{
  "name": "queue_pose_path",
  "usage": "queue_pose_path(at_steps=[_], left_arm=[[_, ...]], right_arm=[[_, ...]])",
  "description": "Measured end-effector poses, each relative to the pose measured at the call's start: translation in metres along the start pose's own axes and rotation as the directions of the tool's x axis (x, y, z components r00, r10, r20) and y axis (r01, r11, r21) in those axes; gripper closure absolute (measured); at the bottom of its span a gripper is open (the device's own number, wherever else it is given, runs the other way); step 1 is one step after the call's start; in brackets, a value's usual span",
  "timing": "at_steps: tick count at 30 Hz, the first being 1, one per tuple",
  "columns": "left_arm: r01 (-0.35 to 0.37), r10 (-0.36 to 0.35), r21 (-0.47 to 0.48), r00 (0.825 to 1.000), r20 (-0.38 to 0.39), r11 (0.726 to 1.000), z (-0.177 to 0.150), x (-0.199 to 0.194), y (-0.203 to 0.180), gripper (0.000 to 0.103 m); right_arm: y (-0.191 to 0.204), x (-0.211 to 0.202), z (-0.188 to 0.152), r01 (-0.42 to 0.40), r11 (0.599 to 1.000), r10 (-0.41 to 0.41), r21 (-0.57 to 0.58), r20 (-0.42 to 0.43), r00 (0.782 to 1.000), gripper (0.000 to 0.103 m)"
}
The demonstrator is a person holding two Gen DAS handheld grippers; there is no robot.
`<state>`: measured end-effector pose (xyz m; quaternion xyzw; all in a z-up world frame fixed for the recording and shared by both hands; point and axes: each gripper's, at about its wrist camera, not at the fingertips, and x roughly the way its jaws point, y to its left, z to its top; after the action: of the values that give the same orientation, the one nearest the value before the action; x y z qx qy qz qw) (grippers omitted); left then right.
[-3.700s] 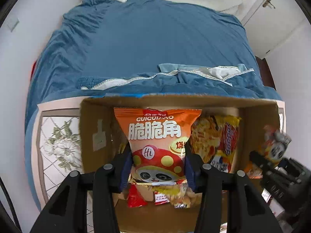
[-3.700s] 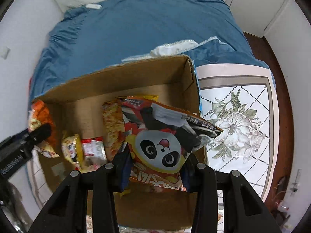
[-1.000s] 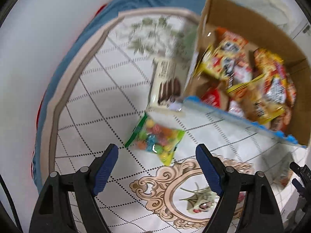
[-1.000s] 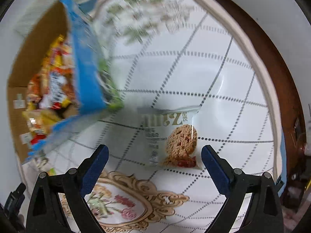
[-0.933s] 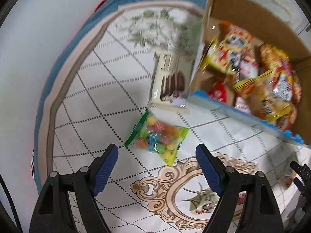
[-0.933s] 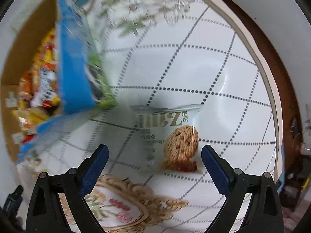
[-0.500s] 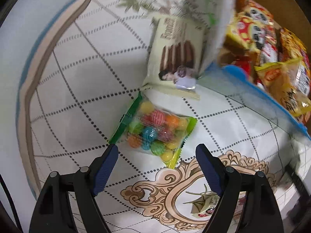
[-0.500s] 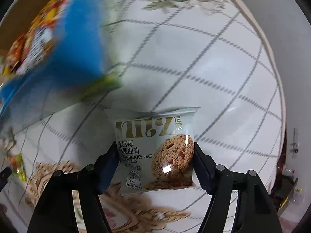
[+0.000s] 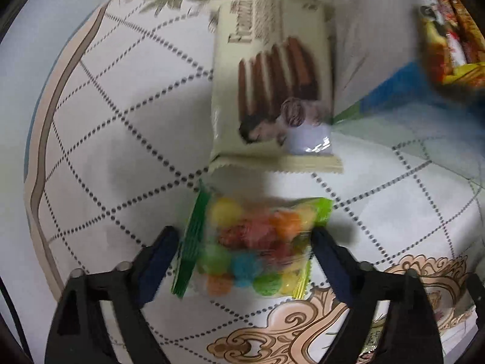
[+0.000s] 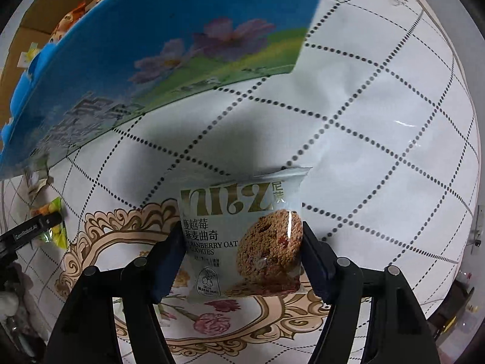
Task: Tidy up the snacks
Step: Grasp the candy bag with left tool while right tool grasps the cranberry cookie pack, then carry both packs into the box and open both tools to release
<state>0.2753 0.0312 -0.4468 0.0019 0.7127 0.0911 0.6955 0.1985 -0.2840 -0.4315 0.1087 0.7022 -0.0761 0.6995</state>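
In the left wrist view a clear bag of coloured candy balls (image 9: pixel 248 245) lies on the patterned tablecloth (image 9: pixel 121 127). My left gripper (image 9: pixel 244 251) is open and straddles it, with a finger at each side. A cream wafer packet (image 9: pixel 272 91) lies just beyond. In the right wrist view my right gripper (image 10: pixel 241 257) has its jaws against both sides of a white cranberry oat cookie packet (image 10: pixel 242 239). The candy bag also shows in the right wrist view (image 10: pixel 53 221) at far left, with the left gripper's finger across it.
The cardboard box with a blue printed outer wall (image 10: pixel 169 39) stands behind the cookie packet, with snack bags inside (image 9: pixel 448 30). The tablecloth's curved edge (image 10: pixel 466 121) runs along the right, with dark floor beyond.
Both grippers have moved down and forward onto their packets. The right jaws have closed in against the cookie packet. The left jaws have narrowed around the candy bag.
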Motion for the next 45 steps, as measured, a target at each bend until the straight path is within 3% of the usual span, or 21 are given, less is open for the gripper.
queue_pose_path(at_steps=[4,8,16,22,25,30,33,35,40,45], left_arm=[[0.023,-0.024,0.029,0.999,0.036,0.999,-0.007,-0.011,-0.009,0.043],[0.037,-0.038,0.038,0.999,0.036,0.999,-0.031,-0.016,-0.012,0.045],[0.118,-0.119,0.05,0.993,0.018,0.992,-0.103,-0.04,-0.021,0.045],[0.205,-0.212,0.098,0.975,0.071,0.974,-0.131,-0.101,-0.048,0.045],[0.246,-0.263,0.125,0.953,0.149,0.961,-0.116,-0.146,-0.059,0.045],[0.315,-0.341,0.143,0.91,0.236,0.938,-0.044,-0.202,-0.035,0.045],[0.322,-0.349,0.14,0.899,0.265,0.936,-0.005,-0.218,-0.031,0.045],[0.297,-0.325,0.141,0.907,0.266,0.944,0.014,-0.216,-0.035,0.045],[0.269,-0.291,0.129,0.935,0.201,0.954,0.046,-0.188,-0.037,0.045],[0.279,-0.298,0.133,0.942,0.156,0.951,0.075,-0.168,-0.047,0.045]], right_arm=[[0.015,0.001,0.0,-0.007,1.0,0.007,-0.012,-0.006,1.0,0.03],[0.019,0.004,-0.001,-0.021,0.999,0.021,-0.031,-0.014,1.0,0.03],[0.045,0.001,-0.037,-0.115,0.99,0.111,-0.079,-0.052,0.992,0.03],[0.06,-0.038,-0.05,-0.214,0.972,0.211,-0.102,-0.036,0.977,0.03],[0.064,-0.07,-0.038,-0.249,0.961,0.252,-0.123,0.014,0.968,0.03],[0.07,-0.132,-0.011,-0.292,0.944,0.311,-0.152,0.119,0.943,0.03],[0.067,-0.16,0.013,-0.302,0.941,0.326,-0.153,0.177,0.929,0.03],[0.058,-0.176,0.034,-0.289,0.946,0.315,-0.149,0.207,0.926,0.03],[0.06,-0.168,0.08,-0.254,0.959,0.275,-0.125,0.203,0.94,0.03],[0.062,-0.147,0.109,-0.234,0.967,0.249,-0.102,0.182,0.951,0.03]])
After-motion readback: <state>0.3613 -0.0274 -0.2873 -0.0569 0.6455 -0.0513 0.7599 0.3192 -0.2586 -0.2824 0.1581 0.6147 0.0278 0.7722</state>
